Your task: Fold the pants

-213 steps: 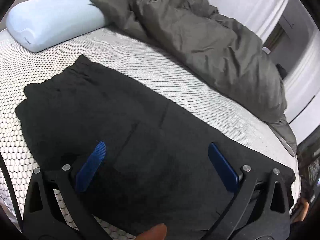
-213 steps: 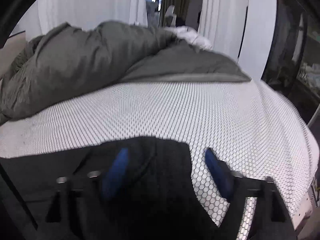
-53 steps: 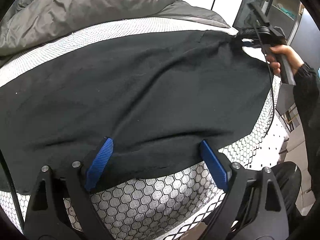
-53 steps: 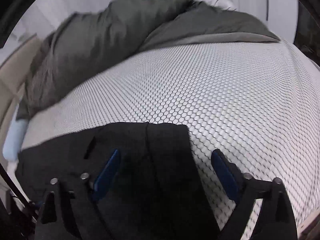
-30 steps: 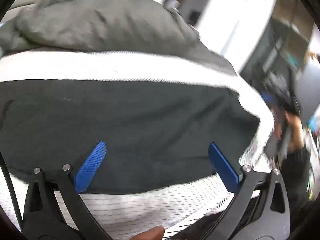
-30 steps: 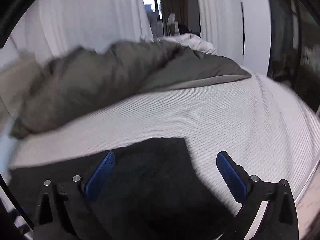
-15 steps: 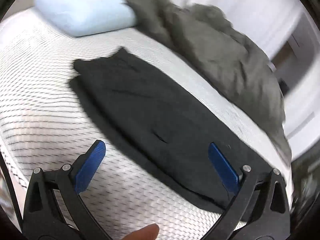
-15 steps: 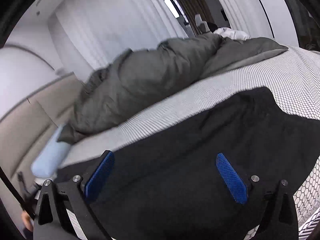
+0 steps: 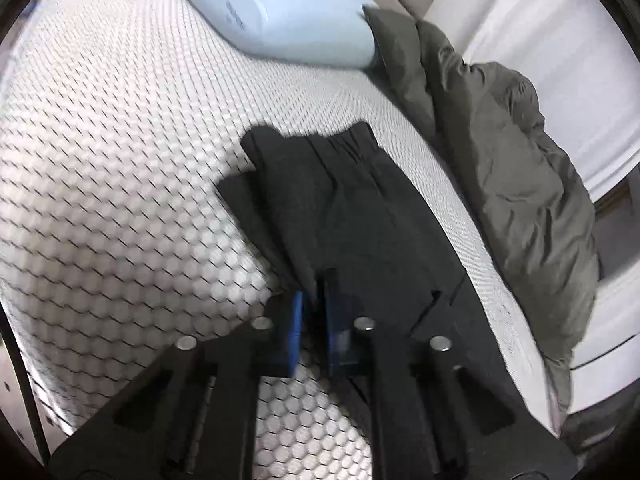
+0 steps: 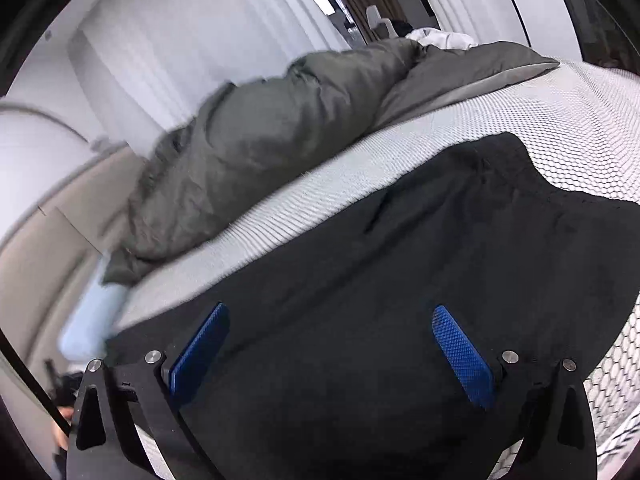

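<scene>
Small dark print on the pale-blue pillow (image 9: 280, 12), too blurred to read. Black pants (image 9: 360, 216) lie lengthwise on the honeycomb-mesh bed (image 9: 100, 160), gathered waistband at 12 o'clock, pocket slit nr the hem end. Left hand-held gripper (image 9: 314, 320) has just closed, pinching the pants' near edge. Right hand-held gripper (image 10: 328, 352) spread wide over the fabric. Bare mesh at 9; grey duvet (image 9: 512, 168) at 3.
</scene>
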### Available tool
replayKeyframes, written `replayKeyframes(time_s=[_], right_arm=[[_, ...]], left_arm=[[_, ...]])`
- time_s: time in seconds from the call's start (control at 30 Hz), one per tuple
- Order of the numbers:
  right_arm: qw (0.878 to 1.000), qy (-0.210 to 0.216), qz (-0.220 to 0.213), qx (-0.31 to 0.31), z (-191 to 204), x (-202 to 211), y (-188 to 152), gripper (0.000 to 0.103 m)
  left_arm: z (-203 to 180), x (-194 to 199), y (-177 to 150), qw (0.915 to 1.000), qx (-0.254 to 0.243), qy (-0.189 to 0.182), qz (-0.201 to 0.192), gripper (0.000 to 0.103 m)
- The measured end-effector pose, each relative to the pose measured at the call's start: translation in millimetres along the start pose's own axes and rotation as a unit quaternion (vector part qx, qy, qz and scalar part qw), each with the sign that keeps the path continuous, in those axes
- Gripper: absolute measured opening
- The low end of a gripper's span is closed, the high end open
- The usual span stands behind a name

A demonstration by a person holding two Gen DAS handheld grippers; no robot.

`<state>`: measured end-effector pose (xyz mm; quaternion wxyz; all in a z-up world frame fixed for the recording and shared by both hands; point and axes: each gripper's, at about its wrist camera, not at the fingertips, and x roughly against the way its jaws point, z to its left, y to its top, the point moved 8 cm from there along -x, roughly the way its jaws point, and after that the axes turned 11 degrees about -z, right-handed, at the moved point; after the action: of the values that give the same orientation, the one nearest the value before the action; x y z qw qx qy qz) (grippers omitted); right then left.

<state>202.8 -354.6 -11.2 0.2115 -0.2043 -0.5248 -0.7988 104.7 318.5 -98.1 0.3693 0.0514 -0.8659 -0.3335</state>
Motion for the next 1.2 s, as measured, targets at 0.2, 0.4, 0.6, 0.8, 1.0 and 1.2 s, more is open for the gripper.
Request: replayKeyframes(time_s=[0.2, 0.4, 0.6, 0.8, 1.0, 1.2], right_arm=[[0.994, -0.076, 0.057, 0.057, -16.7, -22.8, -26.9, 0.103], [0.995, -0.065, 0.042, 0.068, -8.8, -15.9, -25.2, 0.103], [0.997, -0.054, 0.033, 0.053, -7.5, -6.7, -18.9, 0.103], [0.996, 0.005, 0.063, 0.068, 22.8, -7.8, -28.3, 0.103], [0.986, 0.023, 0.087, 0.138, 54.8, -15.9, -46.6, 0.100], [0.976, 0.031, 0.100, 0.189, 83.3, -28.4, -51.5, 0.086]], left_arm=[[5.1, 5.2, 9.2, 0.9978, -0.035, 0.050, -0.025, 0.008], [-5.8, 34.3, 2.6, 0.9961, -0.062, 0.054, -0.032, 0.041], [-73.4, 89.1, -21.7, 0.9893, -0.116, -0.058, -0.067, 0.088], [-165.3, 99.9, -120.1, 0.9590, -0.212, -0.184, 0.039, 0.102], [-214.2, 105.9, -223.5, 0.8889, -0.403, -0.193, 0.100, 0.102], [-212.9, 92.6, -252.6, 0.8720, -0.448, -0.158, 0.117, 0.102]])
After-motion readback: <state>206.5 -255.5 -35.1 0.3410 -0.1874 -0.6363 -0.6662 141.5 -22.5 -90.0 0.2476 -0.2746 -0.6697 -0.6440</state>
